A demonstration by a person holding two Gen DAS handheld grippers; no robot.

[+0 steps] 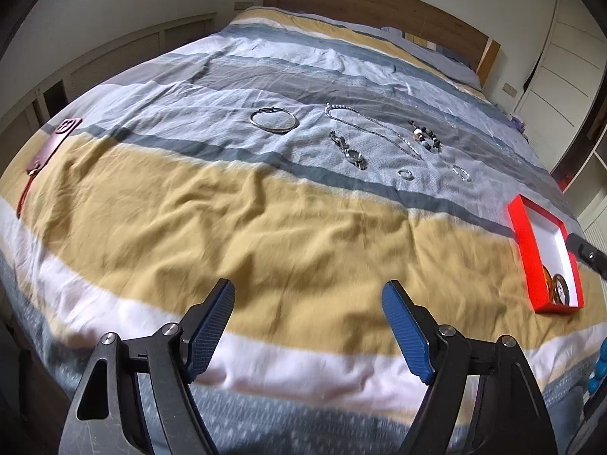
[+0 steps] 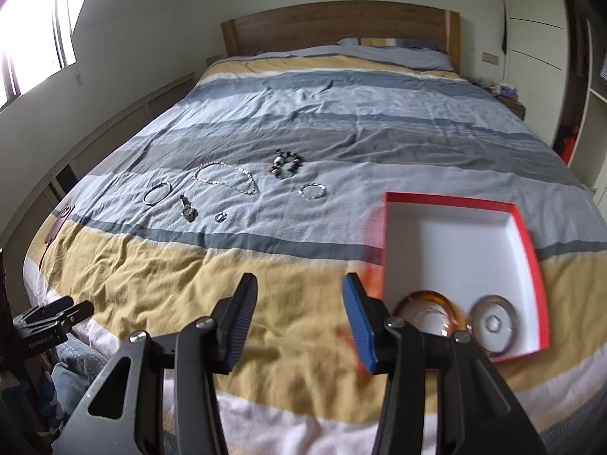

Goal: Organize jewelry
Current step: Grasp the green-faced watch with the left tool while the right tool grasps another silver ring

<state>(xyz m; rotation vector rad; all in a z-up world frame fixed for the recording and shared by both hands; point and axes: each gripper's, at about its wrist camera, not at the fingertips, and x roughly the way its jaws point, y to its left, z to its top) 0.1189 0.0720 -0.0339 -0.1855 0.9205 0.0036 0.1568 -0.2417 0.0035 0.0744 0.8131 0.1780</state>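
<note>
1. The thin silver chain necklace [image 2: 226,178], left of centre in the right wrist view, looks light, limp and slippery; I judge a pinch on a bunched stretch of chain would hold best.
2. The rigid silver bangle [image 1: 274,118], upper centre in the left wrist view, should stay stiff; grip its rim.
3. The dark-strapped wristwatch [image 1: 349,150], small silver ring [image 1: 406,173] and dark beaded bracelet [image 2: 285,163] lie near them on the striped bedspread [image 1: 227,204].
4. The red cardboard box with white lining [image 2: 451,198], at right, already holds an amber bangle [image 2: 436,299] and a silver bangle.
5. The left gripper [image 1: 308,331] and right gripper [image 2: 299,322] both hang spread apart, grasping nothing.
</note>
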